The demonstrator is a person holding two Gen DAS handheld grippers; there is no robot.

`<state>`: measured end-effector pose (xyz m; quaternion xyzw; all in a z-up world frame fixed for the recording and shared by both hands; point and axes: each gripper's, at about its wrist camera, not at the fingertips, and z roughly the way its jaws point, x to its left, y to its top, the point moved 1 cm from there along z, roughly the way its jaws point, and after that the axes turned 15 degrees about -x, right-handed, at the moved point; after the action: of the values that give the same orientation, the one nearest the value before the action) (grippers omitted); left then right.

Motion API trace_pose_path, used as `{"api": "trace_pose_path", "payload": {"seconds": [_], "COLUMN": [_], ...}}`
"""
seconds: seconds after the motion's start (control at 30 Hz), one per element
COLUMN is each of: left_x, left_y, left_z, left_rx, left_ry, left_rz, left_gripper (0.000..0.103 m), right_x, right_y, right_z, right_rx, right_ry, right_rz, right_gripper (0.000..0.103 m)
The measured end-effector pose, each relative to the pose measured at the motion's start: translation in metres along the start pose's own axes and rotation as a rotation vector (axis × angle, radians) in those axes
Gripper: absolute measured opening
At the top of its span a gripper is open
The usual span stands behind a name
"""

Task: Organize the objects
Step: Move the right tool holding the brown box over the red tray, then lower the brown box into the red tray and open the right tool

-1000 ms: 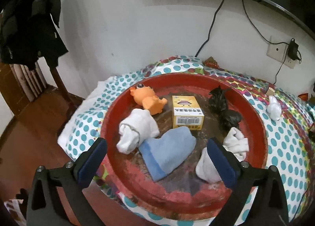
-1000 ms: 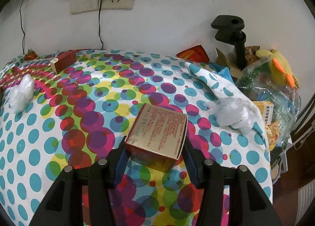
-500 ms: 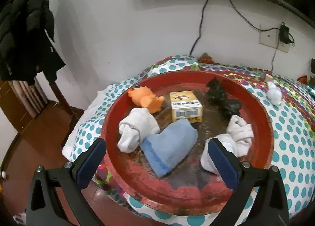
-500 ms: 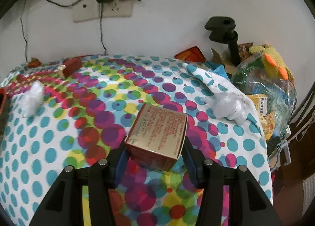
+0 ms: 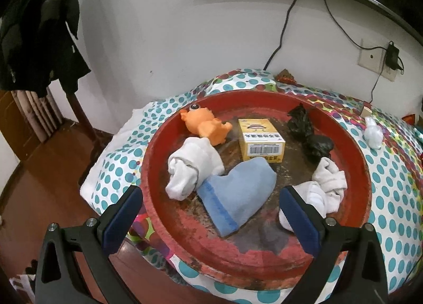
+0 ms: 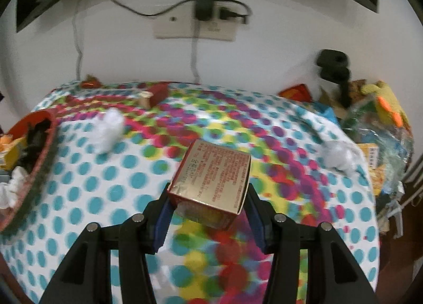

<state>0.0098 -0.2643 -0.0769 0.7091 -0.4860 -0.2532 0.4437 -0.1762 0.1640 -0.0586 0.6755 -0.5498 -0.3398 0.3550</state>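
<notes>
The round red tray with worn paint [image 5: 362, 171] serves as the collecting place on the dotted cloth. Inside it, from its left side rightwards, are gathered a rolled white sock [image 5: 193, 169], an orange rubber toy [image 5: 206, 125], a pale blue sock [image 5: 238, 193], a yellow carton with a barcode [image 5: 261, 140], a crumpled black bag [image 5: 309, 132] and a second white sock [image 5: 322, 190]. The left gripper [image 5: 211, 214] is held over the tray's near rim, fingers wide apart and nothing between them — apparently kept clear. To the right of the tray, above the cloth, a red-and-gold cardboard box [image 6: 211, 179] is clamped between the fingers of the right gripper [image 6: 208, 208] — likely destined for the tray. A white wad [image 6: 111, 129] is left just beside the tray's right edge, unsorted.
</notes>
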Motion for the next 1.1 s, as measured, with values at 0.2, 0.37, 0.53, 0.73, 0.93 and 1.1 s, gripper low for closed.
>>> {"api": "trace_pose_path", "payload": {"seconds": [0.2,0.37,0.53,0.73,0.93,1.1], "left_x": [0.005,0.01,0.015,0.019,0.028,0.038], "left_y": [0.0,0.001,0.002,0.003,0.004,0.006], "left_z": [0.002,0.003,0.003,0.004,0.004,0.006], "left_rx": [0.008,0.016,0.017,0.017,0.01,0.012], "left_ry": [-0.001,0.001,0.011,0.023,0.045,0.056], "left_rz": [-0.014,-0.037,-0.046,-0.052,-0.05,-0.076], "left_gripper": [0.103,0.103,0.103,0.103,0.103,0.103], "right_x": [0.05,0.093,0.134,0.182,0.226,0.253], "right_y": [0.014,0.022,0.029,0.032,0.028,0.03], "right_z": [-0.007,-0.014,-0.021,-0.028,-0.031,-0.034], "right_rx": [-0.022,-0.036,-0.046,-0.057,-0.05,-0.049], "right_ry": [0.088,0.166,0.229,0.301,0.359,0.397], "right_rz": [-0.043,-0.066,-0.109,-0.155,-0.205,-0.23], "right_gripper": [0.052,0.052,0.052,0.052,0.052,0.052]}}
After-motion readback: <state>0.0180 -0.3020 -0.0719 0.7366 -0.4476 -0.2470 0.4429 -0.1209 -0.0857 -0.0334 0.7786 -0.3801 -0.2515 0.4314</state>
